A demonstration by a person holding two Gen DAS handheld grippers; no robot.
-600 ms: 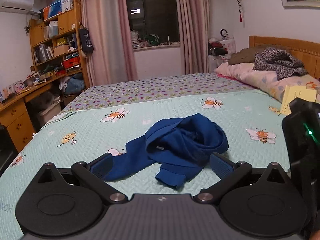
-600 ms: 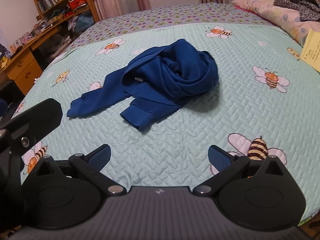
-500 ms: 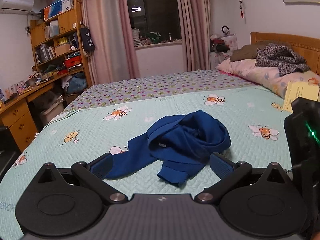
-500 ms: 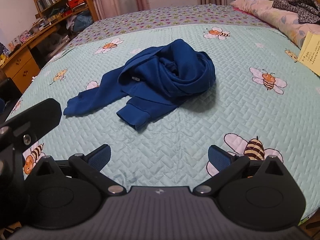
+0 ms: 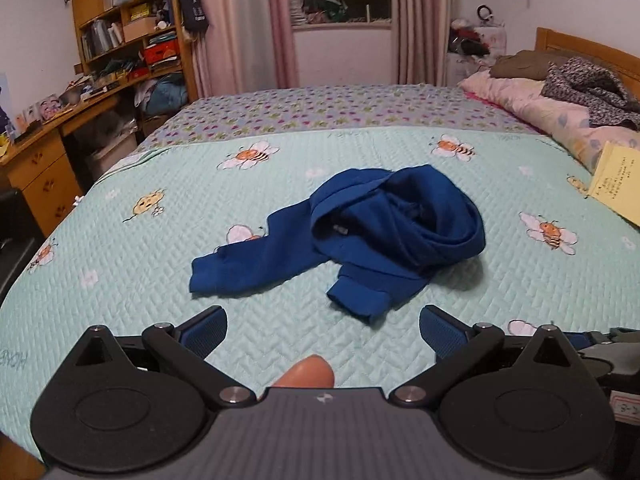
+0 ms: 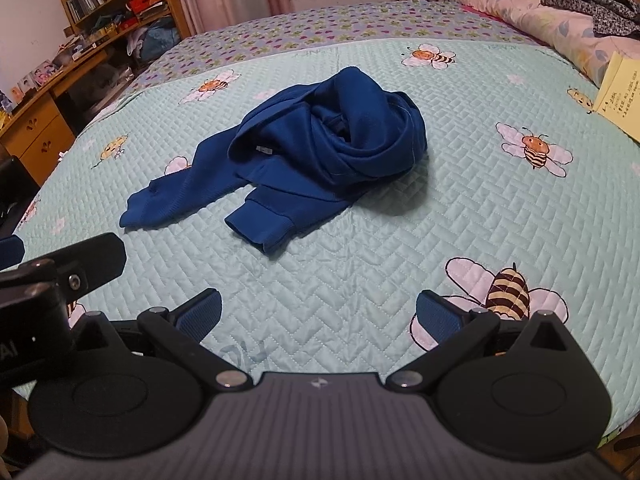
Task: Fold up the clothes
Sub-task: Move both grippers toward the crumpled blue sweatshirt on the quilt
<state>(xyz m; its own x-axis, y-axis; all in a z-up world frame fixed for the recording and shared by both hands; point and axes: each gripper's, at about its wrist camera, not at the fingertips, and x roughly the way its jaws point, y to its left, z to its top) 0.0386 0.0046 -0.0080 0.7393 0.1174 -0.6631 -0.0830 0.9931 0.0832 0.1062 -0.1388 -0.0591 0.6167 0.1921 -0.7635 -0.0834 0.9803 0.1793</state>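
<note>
A dark blue sweatshirt [image 5: 384, 228] [image 6: 320, 152] lies crumpled in the middle of a pale green bee-print bedspread [image 5: 140, 280] [image 6: 480, 208]. One sleeve trails to the left and a ribbed cuff [image 6: 258, 226] points toward me. My left gripper [image 5: 323, 330] hangs open above the bedspread just short of the cuff, nothing between its blue pads. A fingertip [image 5: 308, 372] shows under it. My right gripper [image 6: 318, 316] is open too, farther back from the garment, over bare quilt. The left gripper's body [image 6: 60, 272] shows at that view's left edge.
Pillows with dark clothes [image 5: 580, 84] lie at the head of the bed on the right. A yellow paper [image 5: 618, 180] rests near them. A wooden desk and shelves [image 5: 100, 64] stand past the bed's left edge. Curtains and a window are at the back.
The left gripper has tipped downward and come closer over the bed, so the sweatshirt sits higher in its view. The right gripper's view shifted slightly. The sweatshirt has not moved.
</note>
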